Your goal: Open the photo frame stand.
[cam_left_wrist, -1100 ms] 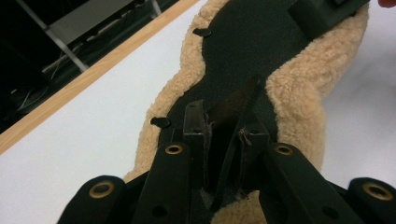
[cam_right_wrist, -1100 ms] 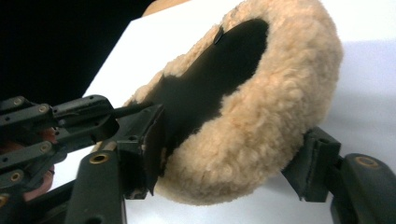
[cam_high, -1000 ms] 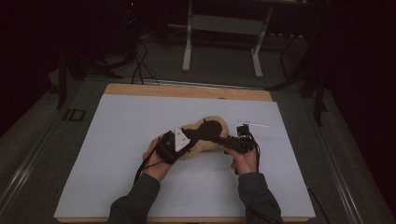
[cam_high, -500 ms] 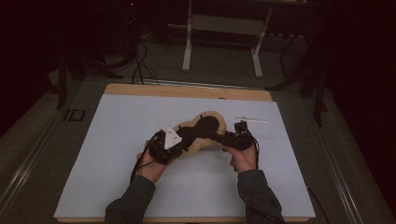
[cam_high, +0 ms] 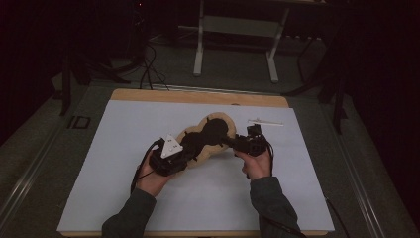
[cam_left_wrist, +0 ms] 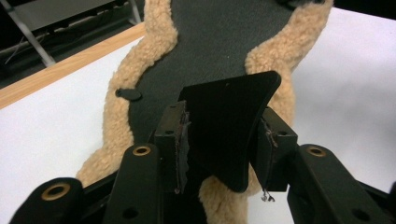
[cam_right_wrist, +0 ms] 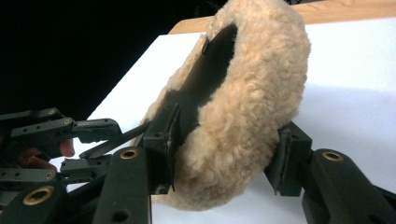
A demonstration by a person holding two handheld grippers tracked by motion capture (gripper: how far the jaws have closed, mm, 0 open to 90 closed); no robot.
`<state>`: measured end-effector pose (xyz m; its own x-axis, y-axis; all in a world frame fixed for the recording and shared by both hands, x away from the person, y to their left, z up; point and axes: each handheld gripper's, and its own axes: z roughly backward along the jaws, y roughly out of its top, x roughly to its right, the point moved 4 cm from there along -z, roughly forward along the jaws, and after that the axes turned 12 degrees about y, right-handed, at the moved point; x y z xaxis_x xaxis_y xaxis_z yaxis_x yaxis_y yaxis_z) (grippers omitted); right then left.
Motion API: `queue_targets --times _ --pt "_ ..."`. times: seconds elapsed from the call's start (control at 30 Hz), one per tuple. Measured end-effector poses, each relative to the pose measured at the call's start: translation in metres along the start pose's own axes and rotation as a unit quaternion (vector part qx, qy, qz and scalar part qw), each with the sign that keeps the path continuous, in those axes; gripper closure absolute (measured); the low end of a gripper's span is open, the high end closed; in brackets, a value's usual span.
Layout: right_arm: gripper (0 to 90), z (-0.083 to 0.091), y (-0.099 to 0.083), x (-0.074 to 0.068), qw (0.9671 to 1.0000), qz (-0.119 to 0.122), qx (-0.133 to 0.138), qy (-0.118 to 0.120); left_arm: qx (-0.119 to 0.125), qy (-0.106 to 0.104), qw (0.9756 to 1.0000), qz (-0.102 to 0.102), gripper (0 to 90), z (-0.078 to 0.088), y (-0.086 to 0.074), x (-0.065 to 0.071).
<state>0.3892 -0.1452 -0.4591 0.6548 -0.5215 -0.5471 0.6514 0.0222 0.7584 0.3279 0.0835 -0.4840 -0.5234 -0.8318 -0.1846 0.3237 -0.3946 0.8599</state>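
Left tongs (cam_left_wrist: 222, 140) opening around black strap (cam_left_wrist: 229, 121); right tongs (cam_right_wrist: 224, 154) closing on fleece pad (cam_right_wrist: 252, 102), lifted on edge.

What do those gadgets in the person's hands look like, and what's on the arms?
Both are black, jointed devices with brass-coloured rivets. The left gripper carries a pale three-cornered plate dotted with small marks and trails a black cable. The right gripper is black too. Their fingers are blocky, with worn pads. Dark grey-green sleeves cover both forearms.
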Motion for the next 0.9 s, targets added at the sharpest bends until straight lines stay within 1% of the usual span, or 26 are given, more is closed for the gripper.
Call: queue_targets --times 0.03,0.07,0.13,0.27,0.3,0.43,0.53,0.67,0.7,0.77,0.8,0.83,0.9 --pt "51.5 0.0 0.0 0.0 1.0 0.0 0.0 0.0 0.0 0.0 1.0 0.0 58.3 0.0 0.0 0.0" --pt "51.6 -0.001 0.003 -0.003 1.0 0.007 -0.003 -0.001 -0.001 0.001 1.0 0.002 57.5 0.002 -0.001 -0.002" --pt "51.7 -0.002 0.005 -0.005 0.9999 0.011 -0.005 -0.001 -0.003 0.002 1.0 0.006 55.9 0.007 -0.005 -0.007" --pt "52.1 -0.003 0.008 -0.009 0.9998 0.017 -0.009 0.0 -0.006 0.0 1.0 0.003 54.3 0.011 -0.008 -0.011" --pt "52.1 -0.003 0.01 -0.011 0.9997 0.022 -0.012 0.0 -0.009 0.0 1.0 -0.001 54.3 0.015 -0.011 -0.013" --pt "52.1 -0.004 0.012 -0.012 0.9995 0.025 -0.017 -0.001 -0.011 -0.004 0.9999 -0.003 53.6 0.02 -0.015 -0.016" --pt "52.2 -0.005 0.014 -0.013 0.9994 0.028 -0.022 -0.001 -0.016 -0.005 0.9998 -0.012 52.6 0.025 -0.021 -0.021" --pt "52.2 -0.007 0.019 -0.017 0.9988 0.038 -0.03 -0.003 -0.021 0.001 0.9998 -0.004 52.3 0.029 -0.027 -0.03" --pt "52.2 -0.007 0.019 -0.017 0.9988 0.038 -0.03 -0.003 -0.021 0.001 0.9998 -0.004 52.3 0.029 -0.027 -0.03" --pt "52.2 -0.01 0.024 -0.02 0.9982 0.049 -0.036 -0.003 -0.021 0.01 0.9997 0.007 52.3 0.032 -0.03 -0.039" --pt "52.2 -0.01 0.024 -0.02 0.9982 0.049 -0.036 -0.003 -0.021 0.01 0.9997 0.007 52.3 0.032 -0.03 -0.039" --pt "52.2 -0.012 0.027 -0.022 0.9977 0.054 -0.041 -0.004 -0.021 0.012 0.9997 0.008 52.3 0.033 -0.031 -0.042" --pt "52.2 -0.012 0.027 -0.022 0.9977 0.054 -0.041 -0.004 -0.02 0.013 0.9997 0.01 52.3 0.033 -0.031 -0.043"
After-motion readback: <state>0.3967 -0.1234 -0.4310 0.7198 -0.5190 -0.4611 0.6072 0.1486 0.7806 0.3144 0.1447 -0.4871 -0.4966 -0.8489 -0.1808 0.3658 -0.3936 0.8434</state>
